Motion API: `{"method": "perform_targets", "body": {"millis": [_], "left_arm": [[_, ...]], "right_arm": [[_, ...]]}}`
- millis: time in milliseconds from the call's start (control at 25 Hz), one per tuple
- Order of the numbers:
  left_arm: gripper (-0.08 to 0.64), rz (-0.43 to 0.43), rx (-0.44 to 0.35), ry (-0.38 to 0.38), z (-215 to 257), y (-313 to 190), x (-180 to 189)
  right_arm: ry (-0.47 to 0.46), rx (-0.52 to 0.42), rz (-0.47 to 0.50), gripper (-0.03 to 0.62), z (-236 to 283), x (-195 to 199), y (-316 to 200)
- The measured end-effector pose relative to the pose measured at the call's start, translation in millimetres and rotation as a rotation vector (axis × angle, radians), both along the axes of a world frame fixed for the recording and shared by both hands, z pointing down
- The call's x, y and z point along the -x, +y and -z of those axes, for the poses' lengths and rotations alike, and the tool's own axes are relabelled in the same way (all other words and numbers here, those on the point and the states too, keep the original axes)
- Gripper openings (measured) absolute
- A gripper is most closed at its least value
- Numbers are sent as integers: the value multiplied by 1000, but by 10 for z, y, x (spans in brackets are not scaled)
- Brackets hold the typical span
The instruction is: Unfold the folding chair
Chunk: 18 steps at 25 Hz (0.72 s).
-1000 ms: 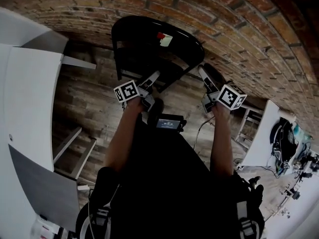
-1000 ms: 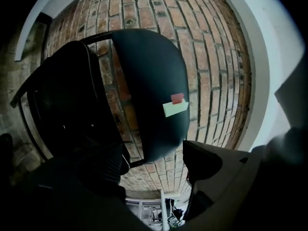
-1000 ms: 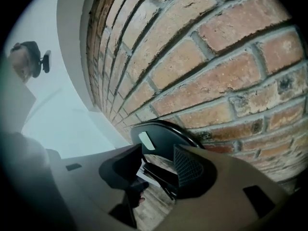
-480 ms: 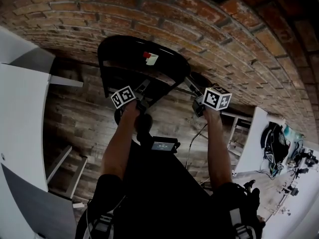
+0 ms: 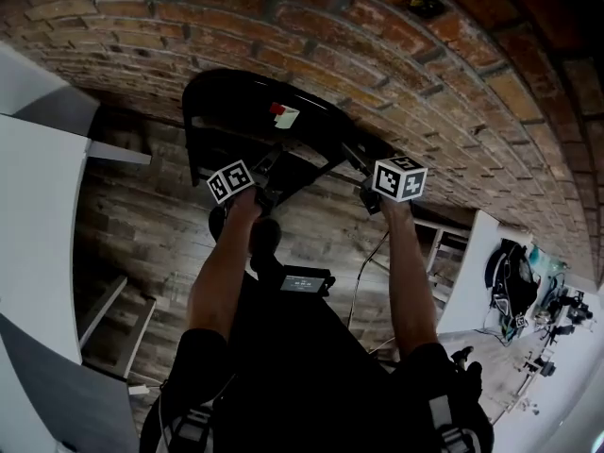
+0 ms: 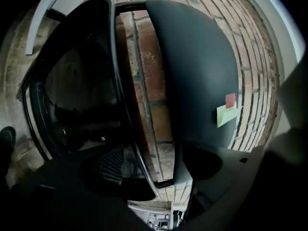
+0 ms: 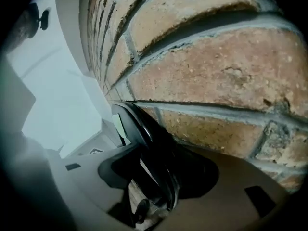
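Note:
A black folding chair (image 5: 255, 111) leans folded against the brick wall (image 5: 406, 55), with a red and green tag (image 5: 283, 114) on its back. My left gripper (image 5: 267, 174) is at the chair's lower left side. In the left gripper view the chair's metal tube (image 6: 139, 143) and the edge of its backrest (image 6: 192, 81) pass between the jaws of the left gripper (image 6: 159, 179), and the pads stand off them. My right gripper (image 5: 359, 165) is at the chair's right rim. Its jaws are opening, with the black rim (image 7: 149, 143) between the jaws of the right gripper (image 7: 159, 177).
White panels (image 5: 38, 206) stand at the left, with a white frame (image 5: 113, 319) on the wooden floor (image 5: 160, 225) below them. A white table (image 5: 462, 272) is at the right. A small screen device (image 5: 304, 279) and a cable hang at my chest.
Both grippers have moved forward and down to the chair. The left one now reaches its frame and the right one has come onto its right rim.

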<state>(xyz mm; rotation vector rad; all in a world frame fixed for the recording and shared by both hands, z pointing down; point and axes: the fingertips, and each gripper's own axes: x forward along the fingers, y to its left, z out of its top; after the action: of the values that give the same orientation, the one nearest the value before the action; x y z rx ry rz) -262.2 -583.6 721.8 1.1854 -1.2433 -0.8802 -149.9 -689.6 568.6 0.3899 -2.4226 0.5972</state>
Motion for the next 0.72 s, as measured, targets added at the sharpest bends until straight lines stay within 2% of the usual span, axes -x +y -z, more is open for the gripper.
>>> {"method": "perform_targets", "body": {"millis": [120,200,360,480,560,600,720], "left_arm": [[393,-9,6,-6,-18,6,17],[393,-16,6,-12,-15,-1,25],[390,-43,-18,-9,34,9,-9],[382,-49,-38,18,69,77,-89],[349,-30,-61,58,85,111,-168],[281,-19,-71,75,88,120,-202],[229,-3,-71,89,45,155,-255]], "right_arm": [[-31,22,38,206,-8,33,-3],[-39,-4,78,205,7,39,9],[47,-116,188,202,-9,23,66],[107,-159,251,201,-43,-76,185],[114,-166,257,192,-56,-200,247],[110,-169,254,186,-57,-256,268],[103,-185,252,173,-69,-374,331]]}}
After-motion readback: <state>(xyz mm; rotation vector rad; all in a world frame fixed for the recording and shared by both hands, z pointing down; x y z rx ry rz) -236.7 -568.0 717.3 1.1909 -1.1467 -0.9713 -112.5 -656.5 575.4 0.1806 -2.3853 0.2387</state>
